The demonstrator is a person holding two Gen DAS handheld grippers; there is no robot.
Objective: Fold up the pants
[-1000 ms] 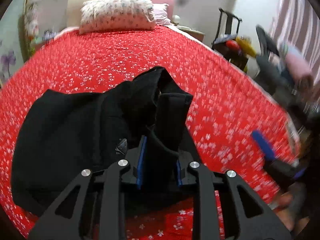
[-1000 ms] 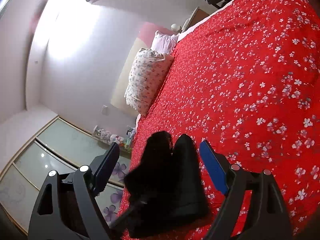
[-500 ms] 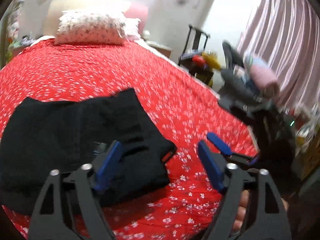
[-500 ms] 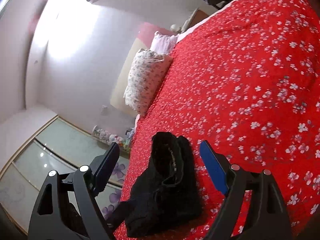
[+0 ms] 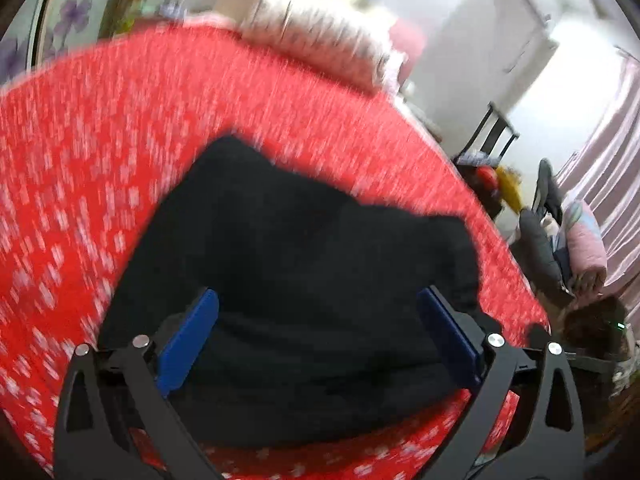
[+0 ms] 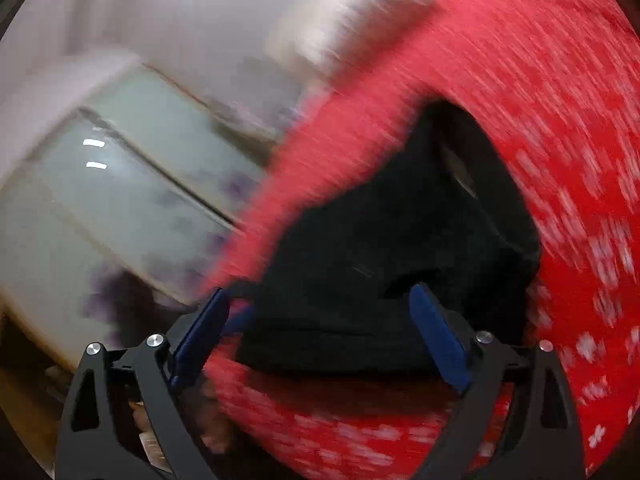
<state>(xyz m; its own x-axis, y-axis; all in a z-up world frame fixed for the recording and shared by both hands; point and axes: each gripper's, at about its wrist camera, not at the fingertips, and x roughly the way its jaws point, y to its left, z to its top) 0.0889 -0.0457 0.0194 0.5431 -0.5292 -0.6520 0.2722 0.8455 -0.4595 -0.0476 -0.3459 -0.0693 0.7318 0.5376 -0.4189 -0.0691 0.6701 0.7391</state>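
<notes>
Pants [image 5: 304, 280], black cloth folded into a flat bundle, on red bedspread with small white flowers [image 5: 80, 160], seen between and beyond the blue-padded fingers of both claws. Left gripper [image 5: 318, 336]: jaws opening wide, pads off the cloth, nothing gripped. Right gripper [image 6: 320, 336]: jaws likewise opening, nothing gripped, bundle just ahead. Both views motion-blurred.
</notes>
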